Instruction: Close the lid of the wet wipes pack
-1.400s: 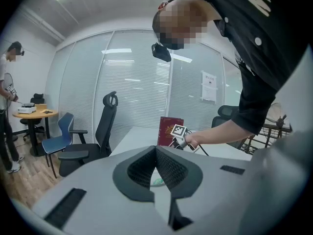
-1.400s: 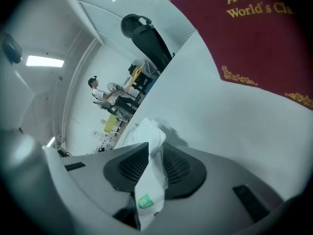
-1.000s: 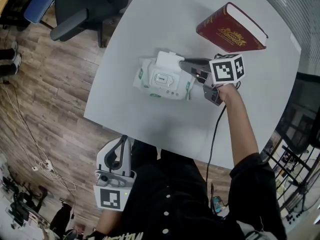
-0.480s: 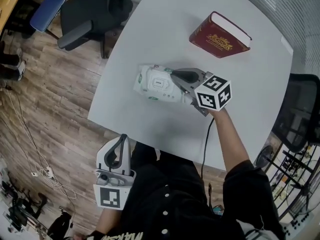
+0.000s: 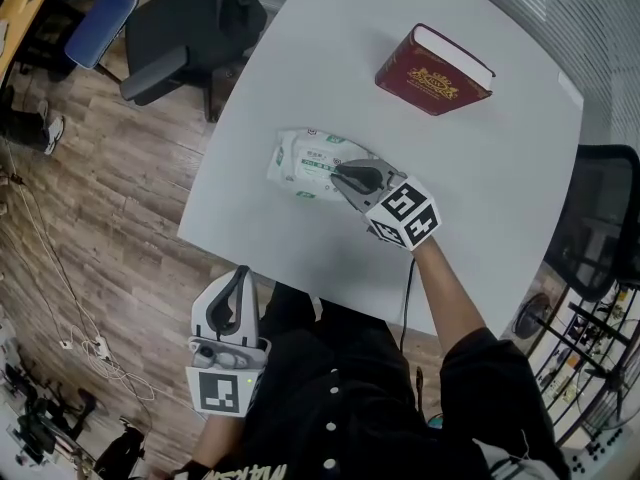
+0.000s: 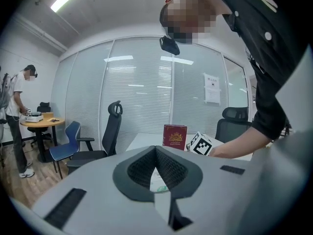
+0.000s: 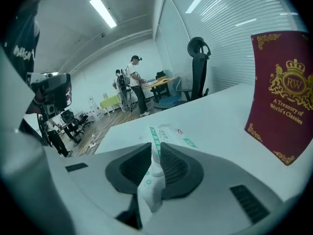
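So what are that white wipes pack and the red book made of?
The wet wipes pack looks like soft plastic film: it creases and bunches. The book seems a hardcover: stiff dark red boards, gold print, slight sheen; cloth or coated paper, unclear.

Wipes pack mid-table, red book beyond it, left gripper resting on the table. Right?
Not quite. The head view shows the left gripper off the table, held in the air in front of the person. The wipes pack is mid-table, with the red book beyond it.
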The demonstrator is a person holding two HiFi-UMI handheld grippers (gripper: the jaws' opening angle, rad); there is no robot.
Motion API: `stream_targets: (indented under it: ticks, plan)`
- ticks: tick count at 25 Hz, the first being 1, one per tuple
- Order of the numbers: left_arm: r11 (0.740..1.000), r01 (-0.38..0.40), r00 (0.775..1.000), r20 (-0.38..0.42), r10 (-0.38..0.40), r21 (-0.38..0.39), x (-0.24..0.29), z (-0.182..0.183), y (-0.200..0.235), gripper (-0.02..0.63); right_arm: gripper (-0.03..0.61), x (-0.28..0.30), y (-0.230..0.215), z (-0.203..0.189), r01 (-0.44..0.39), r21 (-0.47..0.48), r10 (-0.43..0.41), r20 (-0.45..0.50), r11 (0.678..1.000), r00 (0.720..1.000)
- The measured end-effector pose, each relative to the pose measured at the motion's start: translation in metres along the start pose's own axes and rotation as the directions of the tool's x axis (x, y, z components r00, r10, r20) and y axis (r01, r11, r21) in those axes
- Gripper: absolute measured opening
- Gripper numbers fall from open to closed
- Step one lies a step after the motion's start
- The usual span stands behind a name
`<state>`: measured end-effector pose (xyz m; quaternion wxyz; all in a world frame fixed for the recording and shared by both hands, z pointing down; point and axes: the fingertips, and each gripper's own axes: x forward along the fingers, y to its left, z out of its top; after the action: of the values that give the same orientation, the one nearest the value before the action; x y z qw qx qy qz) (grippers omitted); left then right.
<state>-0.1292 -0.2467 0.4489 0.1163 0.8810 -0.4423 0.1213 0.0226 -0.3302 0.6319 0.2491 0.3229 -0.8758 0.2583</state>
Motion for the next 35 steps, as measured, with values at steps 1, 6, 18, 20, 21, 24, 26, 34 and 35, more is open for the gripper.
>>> stream_targets:
  ticks: [1,6,18,20,21,24,26,34,35]
  plan:
    - [1.000,-0.002,1.000,-0.003,0.002,-0.007,0.000,-0.001,0.000,0.014,0.074,0.002,0.002,-0.004,-0.005,0.010,0.005,-0.014,1.000,1.000]
    - [1.000,-0.008,1.000,-0.012,0.008,-0.013,0.000,-0.005,-0.003,0.014,0.074,0.012,0.010,-0.018,-0.042,0.051,0.044,-0.050,0.998,0.998]
    - [0.999,-0.008,0.999,-0.040,0.007,-0.032,-0.004,-0.018,-0.005,0.014,0.031,0.023,0.006,-0.018,0.086,-0.050,-0.093,-0.156,0.995,0.983]
    - [0.999,-0.005,0.999,-0.046,0.004,-0.034,-0.004,-0.022,-0.005,0.014,0.031,0.025,0.009,-0.018,0.107,-0.129,-0.131,-0.190,0.986,0.973]
    - [0.999,-0.006,0.999,-0.049,0.004,-0.035,-0.004,-0.023,-0.005,0.014,0.029,0.026,0.010,-0.019,0.116,-0.171,-0.150,-0.206,0.978,0.967]
    - [0.999,-0.010,0.998,-0.054,0.007,-0.043,-0.003,-0.027,-0.004,0.014,0.029,0.028,0.012,-0.021,0.129,-0.276,-0.199,-0.244,0.952,0.949]
    - [0.999,-0.010,0.998,-0.060,0.007,-0.045,-0.003,-0.030,-0.003,0.013,0.029,0.029,0.013,-0.023,0.132,-0.315,-0.219,-0.260,0.940,0.941]
    - [0.999,-0.019,0.999,-0.037,0.018,-0.032,0.001,-0.029,0.006,0.013,0.029,0.034,0.013,-0.026,0.139,-0.410,-0.294,-0.343,0.901,0.892]
    - [1.000,-0.018,0.999,-0.028,0.017,-0.023,0.002,-0.027,0.006,0.014,0.028,0.034,0.013,-0.027,0.140,-0.427,-0.305,-0.348,0.894,0.886]
